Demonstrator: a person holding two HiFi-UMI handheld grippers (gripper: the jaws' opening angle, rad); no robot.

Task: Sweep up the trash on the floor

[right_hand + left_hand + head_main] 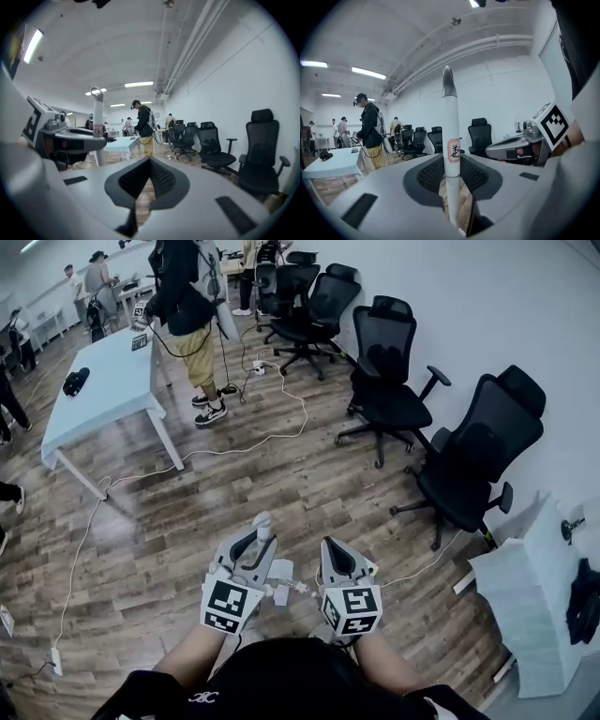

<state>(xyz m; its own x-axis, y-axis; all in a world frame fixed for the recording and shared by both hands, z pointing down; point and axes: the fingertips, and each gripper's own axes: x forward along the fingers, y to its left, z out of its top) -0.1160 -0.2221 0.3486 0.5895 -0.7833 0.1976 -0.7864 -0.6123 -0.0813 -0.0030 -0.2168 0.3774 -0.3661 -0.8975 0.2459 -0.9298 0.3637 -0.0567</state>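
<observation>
Two grippers, one per hand, both grey plastic with a black-and-white marker cube.

Left gripper: jaws clamped on one broom handle, which stands upright between the black ribbed pads. The handle is a smooth, round white pole with a grey tapered cap. It carries one small red-bordered label.

Right gripper: jaws together at the tips, with nothing held. A thin slit of floor shows below the pads.

Trash: a few small pale scraps on the floor, between and just below the two grippers. They are too small to tell what they are. The broom head cannot be made out.

The floor is brown wood-grain planks.

Chairs: at least five black mesh-back office chairs on star bases along the white wall. Two are near; the rest are clustered farther off.

One white rectangular table with slanted legs, and one dark object on it.

White cables snake over the planks.

One person in a black top and khaki trousers stands beside the table. A few more people are at the far end.
</observation>
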